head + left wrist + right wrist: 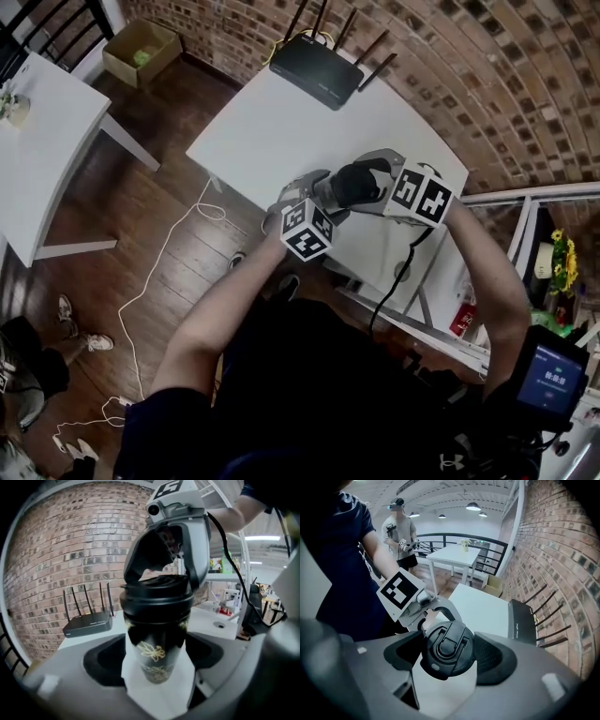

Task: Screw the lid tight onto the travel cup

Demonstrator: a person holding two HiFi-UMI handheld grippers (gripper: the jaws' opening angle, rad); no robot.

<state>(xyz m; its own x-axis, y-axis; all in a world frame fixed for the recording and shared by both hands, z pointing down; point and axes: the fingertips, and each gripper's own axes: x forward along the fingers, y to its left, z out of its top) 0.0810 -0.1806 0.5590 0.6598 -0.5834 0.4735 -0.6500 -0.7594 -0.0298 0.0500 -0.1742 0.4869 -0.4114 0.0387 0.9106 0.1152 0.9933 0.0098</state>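
A black travel cup (157,644) with a gold flower print stands upright between my left gripper's (157,670) jaws, which sit wide beside its body without clearly pressing it. The black lid (447,649) sits on top of the cup. My right gripper (449,662) comes down from above and is shut on the lid, one pad on each side of it. In the head view both grippers meet over the white table's (272,131) near edge, left gripper (322,195) and right gripper (373,176) around the cup (354,186).
A black router (317,67) with several antennas lies at the table's far end by the brick wall. A second white table (47,141), a cardboard box (141,47) and a white cable (159,272) on the wooden floor are to the left. A person (398,531) stands in the background.
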